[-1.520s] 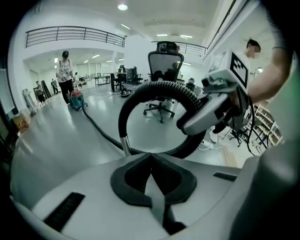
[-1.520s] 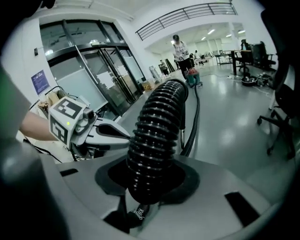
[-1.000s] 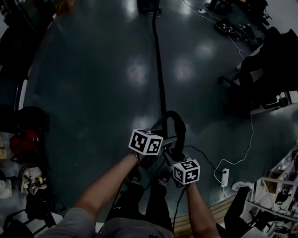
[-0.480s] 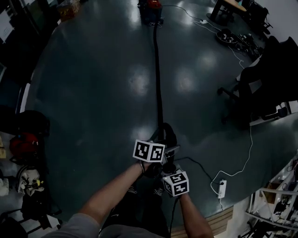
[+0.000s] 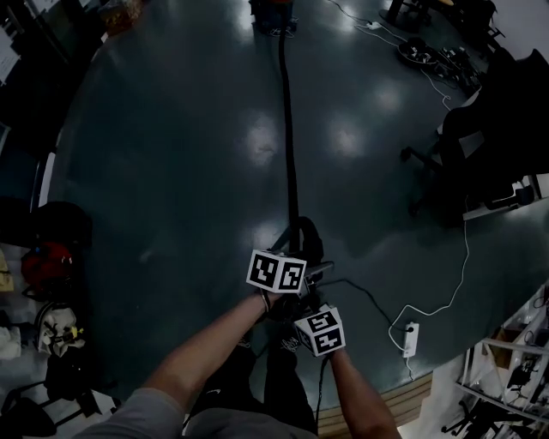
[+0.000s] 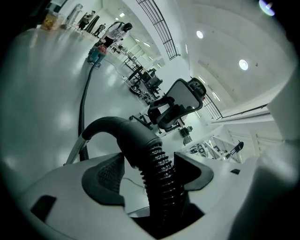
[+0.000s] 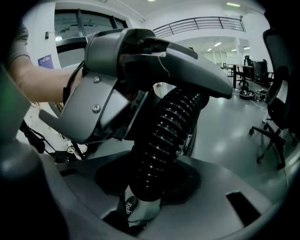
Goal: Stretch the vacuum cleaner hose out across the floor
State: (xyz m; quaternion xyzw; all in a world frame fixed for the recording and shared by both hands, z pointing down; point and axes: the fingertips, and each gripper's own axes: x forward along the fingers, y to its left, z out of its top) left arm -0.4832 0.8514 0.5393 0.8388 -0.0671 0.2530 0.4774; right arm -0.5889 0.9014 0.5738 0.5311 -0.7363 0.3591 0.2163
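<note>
The right hand-held gripper [image 7: 150, 185] is clamped on the ribbed hose [image 7: 164, 136]. The left hand-held gripper [image 6: 152, 171] is released, jaws wide, with the same hose between them. The hose runs straight over the glossy dark floor [image 5: 171, 154] to the vacuum cleaner [image 5: 276, 10]; 1 office chair [image 5: 480, 137] stands well apart.

I see a glossy dark floor [image 5: 154, 154]; the black vacuum hose [image 5: 287, 129] lies straight across it, a white power strip [image 5: 410, 329] at right.
</note>
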